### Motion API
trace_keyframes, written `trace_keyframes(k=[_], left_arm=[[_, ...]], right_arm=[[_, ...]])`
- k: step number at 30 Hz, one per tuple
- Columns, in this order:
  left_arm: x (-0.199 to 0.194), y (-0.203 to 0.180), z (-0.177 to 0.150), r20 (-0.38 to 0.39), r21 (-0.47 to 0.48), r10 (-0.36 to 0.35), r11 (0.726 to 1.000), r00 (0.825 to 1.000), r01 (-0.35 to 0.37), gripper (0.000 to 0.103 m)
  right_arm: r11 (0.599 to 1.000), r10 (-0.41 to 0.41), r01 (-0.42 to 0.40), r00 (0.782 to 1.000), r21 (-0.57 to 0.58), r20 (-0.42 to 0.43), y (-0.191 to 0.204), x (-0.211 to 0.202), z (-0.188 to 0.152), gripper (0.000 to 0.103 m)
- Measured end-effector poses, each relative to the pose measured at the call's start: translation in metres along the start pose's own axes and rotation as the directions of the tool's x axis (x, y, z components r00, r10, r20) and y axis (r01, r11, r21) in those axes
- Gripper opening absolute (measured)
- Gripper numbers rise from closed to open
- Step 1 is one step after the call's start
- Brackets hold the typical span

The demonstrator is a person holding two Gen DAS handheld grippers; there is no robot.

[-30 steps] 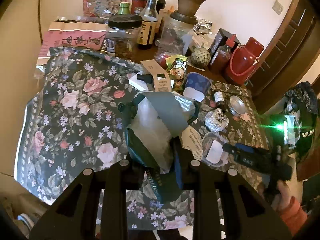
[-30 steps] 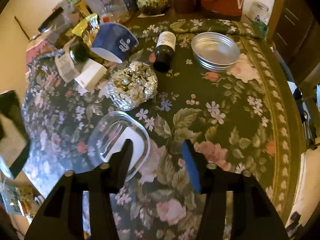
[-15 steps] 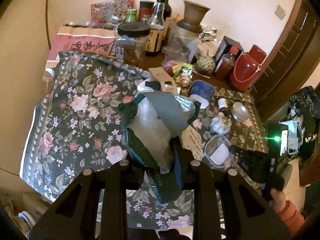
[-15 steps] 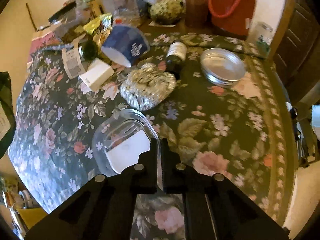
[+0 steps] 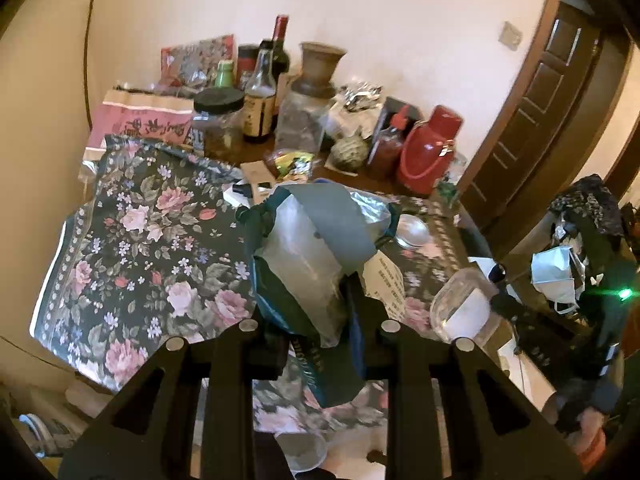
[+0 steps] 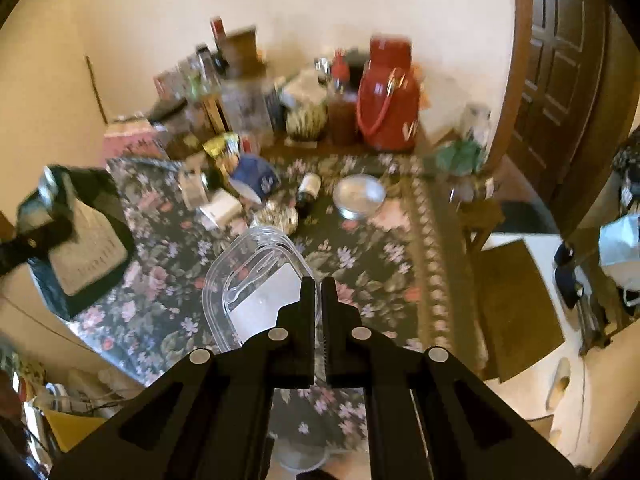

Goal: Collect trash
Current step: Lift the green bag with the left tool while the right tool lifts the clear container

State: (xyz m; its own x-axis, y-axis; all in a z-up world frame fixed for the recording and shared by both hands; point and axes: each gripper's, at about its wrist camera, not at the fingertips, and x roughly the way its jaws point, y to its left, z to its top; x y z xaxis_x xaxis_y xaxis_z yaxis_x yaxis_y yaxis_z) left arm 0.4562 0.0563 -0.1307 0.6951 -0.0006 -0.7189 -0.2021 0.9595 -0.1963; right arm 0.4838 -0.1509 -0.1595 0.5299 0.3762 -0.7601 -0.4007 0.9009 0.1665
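Clear lid (image 6: 256,276) apparently above tablecloth (image 6: 380,248)

Dk green floral tablecloth (image 6: 360,256), red thermos (image 6: 386,96), clear container (image 6: 256,268).

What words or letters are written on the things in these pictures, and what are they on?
"V": white letter on the red plastic thermos jug.
Dark brush characters on the pink paper bag: too blurred to read.
White lettering on the dark green foil bag in the left tongs: too distorted to read.
Print on the white paper slip: too small.
Bottle labels at the back: too small.
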Motion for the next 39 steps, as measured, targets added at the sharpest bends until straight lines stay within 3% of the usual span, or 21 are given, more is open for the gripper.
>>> trace_keyframes(k=[7,18,24,31,39], left_arm=[[-0.058,-0.027,-0.025,0.072,0.007,-0.027,1.000,0.997,0.026,0.024],[-0.131,-0.032,-0.059,0.134,0.089,-0.072,0.994,0.988,0.061,0.024],[-0.160,-0.016,-0.084,0.116,0.129,-0.126,0.985,0.985,0.111,0.024],[-0.194,0.006,-0.124,0.087,0.166,-0.138,0.979,0.987,0.123,0.024],[-0.193,0.027,-0.168,-0.010,0.157,-0.154,0.976,0.988,0.154,0.024]], right_arm=[[0.999,0.032,-0.029,0.989,-0.025,0.142,-0.007,-0.079,-0.004,0.003],[1.000,0.022,-0.023,0.971,0.002,0.238,0.012,-0.144,-0.034,0.003],[1.000,-0.010,0.003,0.970,0.029,0.242,0.033,-0.166,-0.063,0.003],[0.998,-0.036,0.025,0.976,0.050,0.216,0.067,-0.186,-0.111,0.003],[0.996,-0.054,0.045,0.989,0.071,0.141,0.086,-0.187,-0.159,0.003]])
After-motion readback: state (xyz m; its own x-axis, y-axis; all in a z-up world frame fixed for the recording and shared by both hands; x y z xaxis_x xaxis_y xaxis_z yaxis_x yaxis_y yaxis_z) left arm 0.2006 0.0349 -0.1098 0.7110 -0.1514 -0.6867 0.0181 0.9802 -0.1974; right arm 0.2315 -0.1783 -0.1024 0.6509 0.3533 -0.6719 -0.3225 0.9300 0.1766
